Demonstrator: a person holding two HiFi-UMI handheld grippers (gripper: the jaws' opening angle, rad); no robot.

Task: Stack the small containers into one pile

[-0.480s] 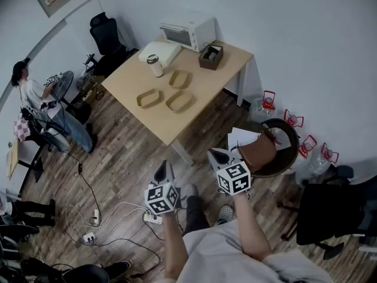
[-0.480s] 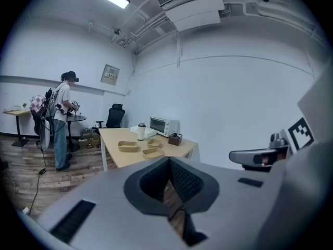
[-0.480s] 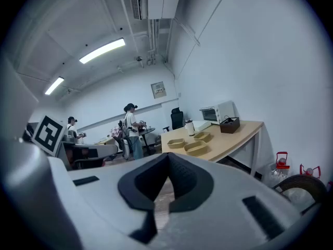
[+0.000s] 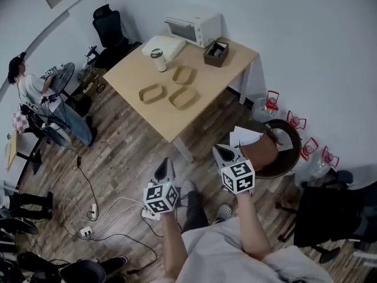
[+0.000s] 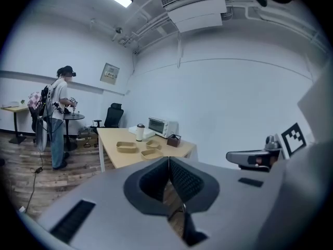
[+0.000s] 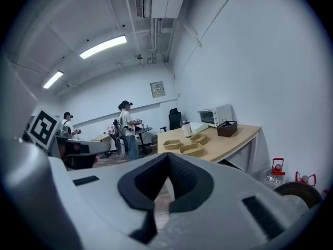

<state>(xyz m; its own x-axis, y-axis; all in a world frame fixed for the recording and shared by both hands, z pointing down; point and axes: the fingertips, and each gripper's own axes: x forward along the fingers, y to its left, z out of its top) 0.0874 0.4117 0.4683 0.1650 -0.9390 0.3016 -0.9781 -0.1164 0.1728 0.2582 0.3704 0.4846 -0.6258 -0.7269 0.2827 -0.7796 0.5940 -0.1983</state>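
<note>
Head view: three small containers (image 4: pixel 152 93) sit apart on the counter (image 4: pixel 159 119), well away from the left gripper (image 4: pixel 164 168) and right gripper (image 4: pixel 222 153), both pressed together, empty.

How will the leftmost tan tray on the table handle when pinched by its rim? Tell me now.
The tray looks empty, shallow and thin-walled, so it is probably light, and its rim may flex under a pinch. Low and wide, it seems unlikely to tip or roll; pushed, it would likely slide on the smooth table.
</note>
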